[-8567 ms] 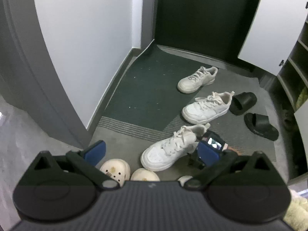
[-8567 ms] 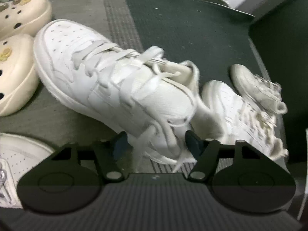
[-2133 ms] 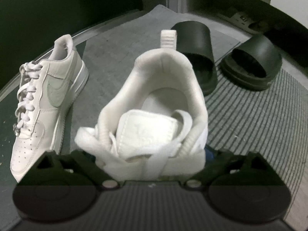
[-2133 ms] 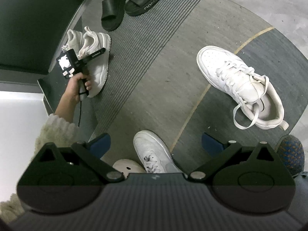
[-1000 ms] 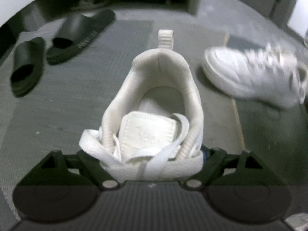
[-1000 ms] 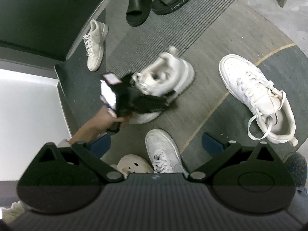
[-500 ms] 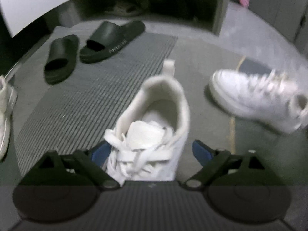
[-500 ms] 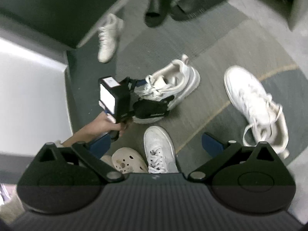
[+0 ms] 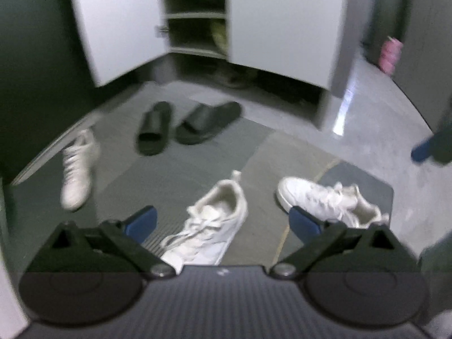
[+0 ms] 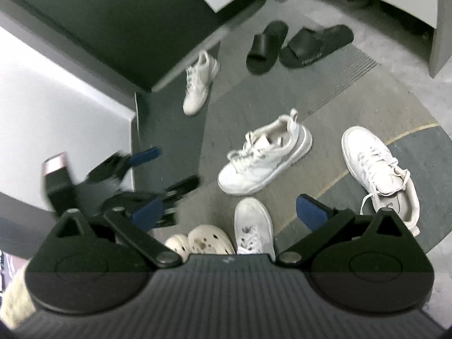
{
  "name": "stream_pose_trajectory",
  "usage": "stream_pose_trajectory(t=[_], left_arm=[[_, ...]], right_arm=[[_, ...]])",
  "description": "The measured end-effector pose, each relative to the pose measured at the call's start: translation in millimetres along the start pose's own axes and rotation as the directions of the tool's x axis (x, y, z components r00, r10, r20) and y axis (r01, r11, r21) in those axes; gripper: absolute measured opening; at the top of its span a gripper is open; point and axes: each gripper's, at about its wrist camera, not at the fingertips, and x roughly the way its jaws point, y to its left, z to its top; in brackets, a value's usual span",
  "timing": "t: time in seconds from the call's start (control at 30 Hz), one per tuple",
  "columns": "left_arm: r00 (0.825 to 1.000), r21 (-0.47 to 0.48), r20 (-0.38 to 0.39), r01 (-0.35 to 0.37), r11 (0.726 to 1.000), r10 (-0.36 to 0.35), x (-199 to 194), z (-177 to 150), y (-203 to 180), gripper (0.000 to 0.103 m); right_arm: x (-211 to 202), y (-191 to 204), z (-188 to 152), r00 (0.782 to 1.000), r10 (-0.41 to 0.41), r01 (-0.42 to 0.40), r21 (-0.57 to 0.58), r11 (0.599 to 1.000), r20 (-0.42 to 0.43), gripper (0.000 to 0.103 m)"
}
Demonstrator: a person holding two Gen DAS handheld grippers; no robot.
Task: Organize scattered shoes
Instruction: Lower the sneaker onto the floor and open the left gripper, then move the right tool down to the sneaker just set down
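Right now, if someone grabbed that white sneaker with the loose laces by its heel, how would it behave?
The sneaker would probably lift easily: it looks padded, not heavy. Its collar looks soft, so a pinch may crumple it. The untied laces trail onto the floor, so they'd likely dangle and might snag.

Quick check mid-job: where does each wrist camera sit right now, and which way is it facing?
Left wrist: on the left gripper, fingers opening, empty; faces the open shoe cabinet across the floor.
Right wrist: on the right gripper, looking steeply down at the floor; the left gripper shows at left.
Shared: middle white sneaker, black slides.
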Motion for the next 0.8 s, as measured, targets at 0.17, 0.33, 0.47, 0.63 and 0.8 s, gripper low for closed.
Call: stream_pose_trajectory(t=[0.17,0.33,0.47,0.63,0.8], left_arm=[[0.98,-0.145,-0.082,-0.19,0.971,0.18,-67,4,-6,0.102],[0.97,-0.232,-0.074,-0.242,0.942,0.231,-109,-2,-15,0.102],[0.959,-0.295,-0.075,-0.283,0.913,0.273,-128,-3,-17,0.102],[0.958,-0.317,-0.083,-0.286,0.904,0.274,-135,-4,-26,0.102],[0.952,-0.324,-0.037,-0.299,0.897,0.304,-148,0,-35,0.103]], right_arm=[[-13,9,-8,1.0,0.005,-0.004,-0.068,0.998,0.024,0.103],[-29,12,-12,0.997,0.038,-0.032,-0.105,0.994,0.059,0.103],[-41,5,-11,0.995,0.072,-0.062,-0.127,0.99,0.072,0.103],[-53,4,-10,0.993,0.052,-0.026,-0.228,0.973,0.109,0.103],[-53,11,-18,0.996,0.02,0.013,-0.351,0.936,0.09,0.103]])
